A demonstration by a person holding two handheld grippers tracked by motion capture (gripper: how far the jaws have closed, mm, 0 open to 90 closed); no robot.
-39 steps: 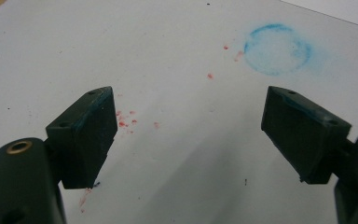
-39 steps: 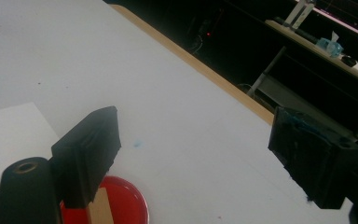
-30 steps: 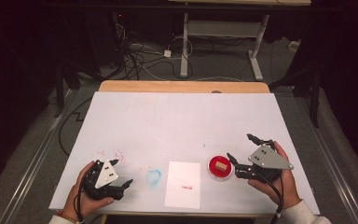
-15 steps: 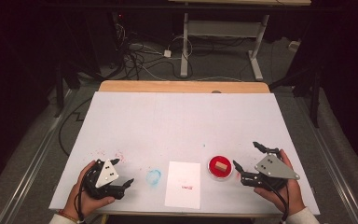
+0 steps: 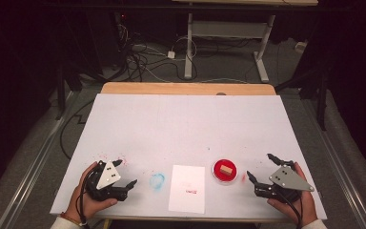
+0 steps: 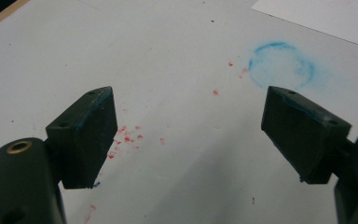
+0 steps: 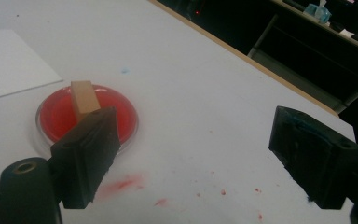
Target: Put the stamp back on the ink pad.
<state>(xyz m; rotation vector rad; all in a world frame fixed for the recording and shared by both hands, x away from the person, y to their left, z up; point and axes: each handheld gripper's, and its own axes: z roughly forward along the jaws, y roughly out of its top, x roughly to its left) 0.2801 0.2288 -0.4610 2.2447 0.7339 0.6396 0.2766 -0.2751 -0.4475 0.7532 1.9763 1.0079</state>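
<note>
Resting near the bottom edge of the frame, two hand-held grippers sat at opposite lower corners of the white table, whose whole upper half lay bare. The left gripper lay at lower left, its jaws spread wide and holding nothing, close to the table's front edge. The right gripper lay at lower right, jaws likewise spread and empty, near both the front and right edges. One red dish stood just left of it, apart from the jaws, with a clear strip of tabletop between. One small wooden block rested inside the dish; in the high view its long axis ran roughly left to right across the frame. One white sheet of paper lay at lower centre, its long side running toward the front edge. One blue ring stain marked the surface between the sheet and the left gripper.
</note>
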